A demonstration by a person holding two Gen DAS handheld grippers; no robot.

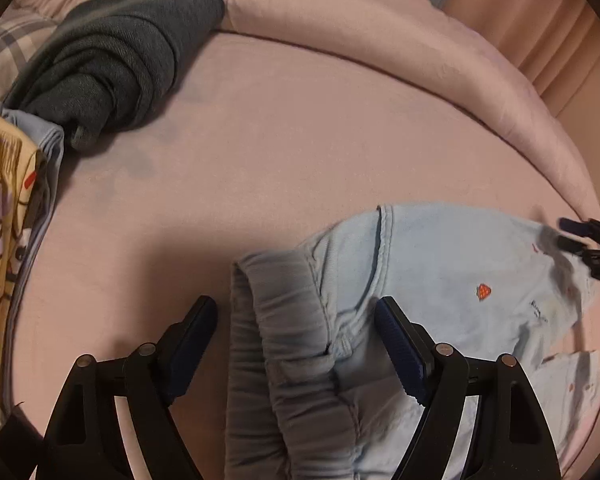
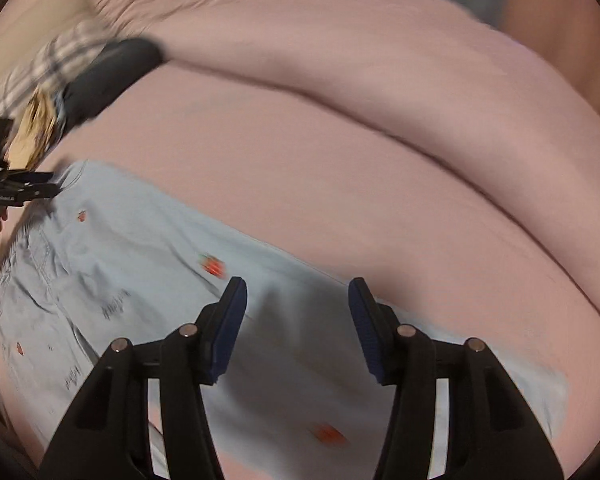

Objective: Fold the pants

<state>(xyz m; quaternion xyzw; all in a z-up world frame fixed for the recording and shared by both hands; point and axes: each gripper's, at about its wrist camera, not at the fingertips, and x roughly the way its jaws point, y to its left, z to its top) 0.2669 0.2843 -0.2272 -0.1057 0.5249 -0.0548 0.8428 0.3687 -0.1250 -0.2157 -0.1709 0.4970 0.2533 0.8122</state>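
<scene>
Light blue pants with small red strawberry marks lie flat on a pink bed sheet. Their grey elastic waistband runs between the fingers of my left gripper, which stands open just over it; the pads do not press the cloth. In the right wrist view the pants stretch from the left edge to the lower right. My right gripper hovers open above the leg part with nothing between its pads. Each gripper shows at the rim of the other view: the right gripper and the left gripper.
A folded dark grey garment lies at the back left, beside a yellow printed cloth and a plaid cloth. A rolled pink duvet borders the far side of the sheet.
</scene>
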